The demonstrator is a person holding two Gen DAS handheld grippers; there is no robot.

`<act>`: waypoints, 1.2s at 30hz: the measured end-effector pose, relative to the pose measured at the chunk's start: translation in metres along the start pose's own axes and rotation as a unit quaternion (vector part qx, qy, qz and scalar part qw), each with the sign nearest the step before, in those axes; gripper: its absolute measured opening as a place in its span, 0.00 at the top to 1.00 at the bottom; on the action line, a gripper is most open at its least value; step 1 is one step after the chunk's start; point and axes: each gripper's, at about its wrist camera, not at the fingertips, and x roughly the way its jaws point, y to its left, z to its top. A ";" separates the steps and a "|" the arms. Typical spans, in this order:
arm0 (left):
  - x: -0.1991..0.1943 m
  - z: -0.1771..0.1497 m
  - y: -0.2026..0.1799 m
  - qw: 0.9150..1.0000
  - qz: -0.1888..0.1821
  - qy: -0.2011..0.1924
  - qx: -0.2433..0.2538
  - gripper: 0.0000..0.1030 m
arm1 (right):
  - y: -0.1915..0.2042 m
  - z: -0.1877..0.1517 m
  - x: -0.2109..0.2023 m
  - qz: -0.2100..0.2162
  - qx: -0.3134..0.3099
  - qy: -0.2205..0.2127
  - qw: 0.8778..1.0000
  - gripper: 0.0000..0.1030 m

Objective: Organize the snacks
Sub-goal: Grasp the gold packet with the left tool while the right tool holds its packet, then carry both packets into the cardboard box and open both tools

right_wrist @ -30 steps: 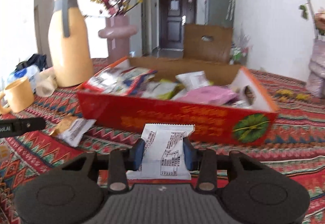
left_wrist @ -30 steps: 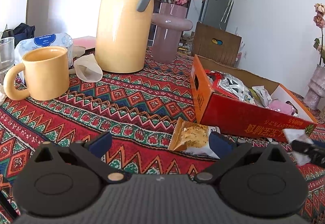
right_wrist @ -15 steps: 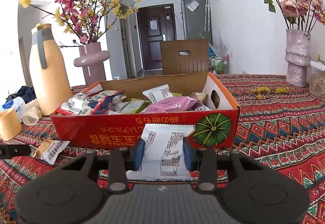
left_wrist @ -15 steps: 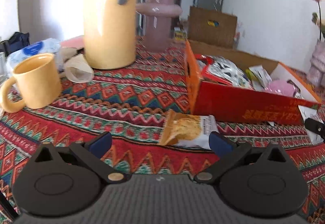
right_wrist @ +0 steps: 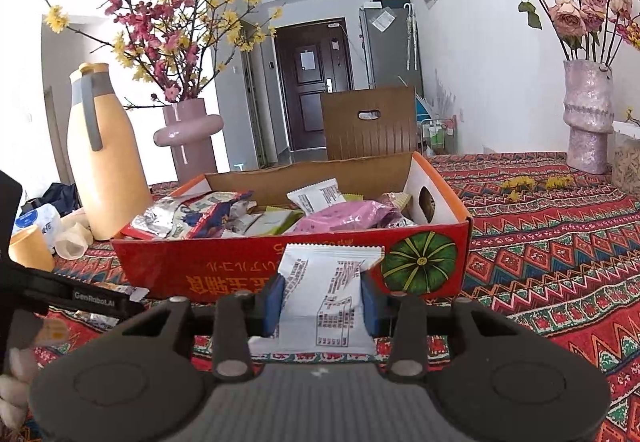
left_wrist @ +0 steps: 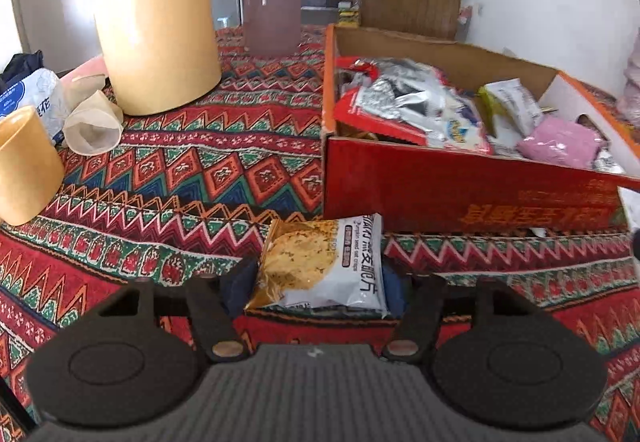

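Left-wrist view only: left fingers (left_wrist: 316,288) closing around cracker packet (left_wrist: 320,266) | right fingers (right_wrist: 320,300) clamp white packet (right_wrist: 326,294)

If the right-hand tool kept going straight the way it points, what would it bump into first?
Probably the red cardboard snack box: its front wall stands directly ahead of the right tool and its held white packet, though depth is unclear.

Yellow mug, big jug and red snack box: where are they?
Yellow mug (left_wrist: 26,165): left wrist view, its side wall.
Big jug (left_wrist: 154,21): left wrist view, middle of its body.
Red snack box (right_wrist: 240,266): right wrist view, its front wall.
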 end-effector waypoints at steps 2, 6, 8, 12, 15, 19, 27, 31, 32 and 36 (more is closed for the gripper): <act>-0.008 -0.003 0.000 1.000 -0.005 -0.011 0.004 0.43 | 0.001 0.000 -0.001 0.002 -0.003 -0.003 1.000 0.62; -0.027 -0.005 0.002 0.999 -0.016 -0.030 0.006 0.55 | 0.002 0.000 -0.003 0.002 -0.006 -0.006 1.000 0.62; -0.039 -0.007 0.003 0.999 -0.020 -0.049 0.007 0.56 | 0.003 0.000 -0.005 0.005 -0.008 -0.010 1.000 0.62; -0.058 0.000 0.003 0.996 -0.034 -0.081 0.003 0.56 | 0.006 0.004 -0.014 0.012 -0.018 -0.019 1.000 0.62; -0.075 0.012 -0.002 0.992 -0.048 -0.117 0.006 0.55 | 0.008 0.012 -0.024 0.018 -0.027 -0.032 0.999 0.62; -0.087 0.039 -0.021 0.987 -0.059 -0.150 0.007 0.55 | 0.012 0.034 -0.027 0.005 -0.059 -0.057 0.997 0.62; -0.063 0.088 -0.061 0.983 -0.046 -0.177 -0.002 0.54 | 0.005 0.083 0.023 -0.034 -0.082 -0.061 0.994 0.62; -0.039 0.093 -0.064 0.984 -0.029 -0.177 -0.012 0.54 | -0.006 0.086 0.062 -0.055 -0.052 -0.043 0.996 0.62; -0.033 0.091 -0.063 0.984 -0.027 -0.176 -0.014 0.52 | -0.009 0.083 0.070 -0.060 -0.046 -0.039 0.996 0.62; -0.018 0.083 -0.054 0.983 -0.023 -0.180 -0.030 0.28 | -0.016 0.071 0.087 -0.063 -0.046 -0.016 0.997 0.60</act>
